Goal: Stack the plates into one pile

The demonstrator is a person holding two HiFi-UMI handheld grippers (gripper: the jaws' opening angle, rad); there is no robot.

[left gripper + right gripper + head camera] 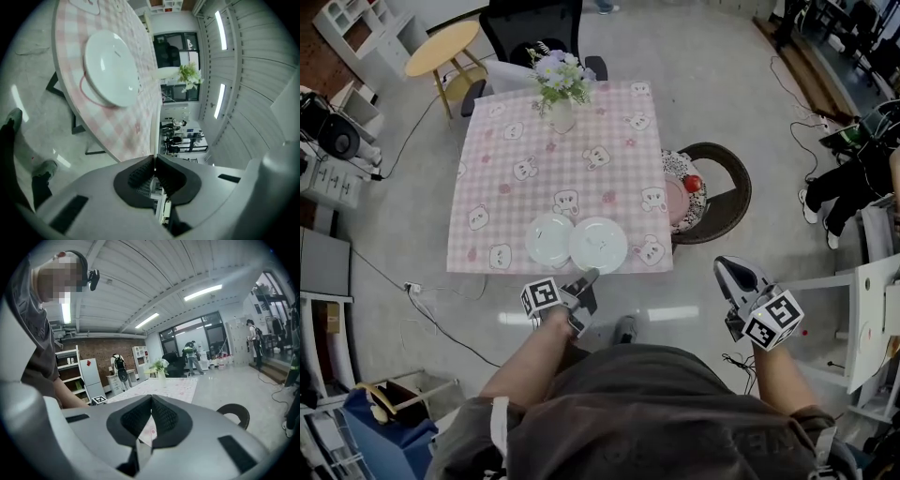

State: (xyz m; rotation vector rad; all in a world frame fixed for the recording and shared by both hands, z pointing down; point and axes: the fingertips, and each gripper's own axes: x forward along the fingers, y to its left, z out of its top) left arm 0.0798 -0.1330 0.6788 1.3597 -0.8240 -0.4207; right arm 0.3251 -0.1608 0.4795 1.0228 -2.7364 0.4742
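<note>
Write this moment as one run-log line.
left gripper: shut on rim of gripped plate | other plate: flat on table | right gripper: shut, empty, off table | stack: not yet made

A pale grey polished floor (722, 84) surrounds a square table (581, 141) covered with a pink checked cloth. A black chair (530, 28) stands at 12 o'clock of the table, a dark round-backed chair (733, 192) at 3 o'clock, a round yellow side table (441, 47) and a white shelf unit (356, 23) at 10 o'clock. Strip lights (202, 292) run along the ribbed ceiling; a brick wall (105, 350) adjoins dark-framed windows (187, 333).
</note>
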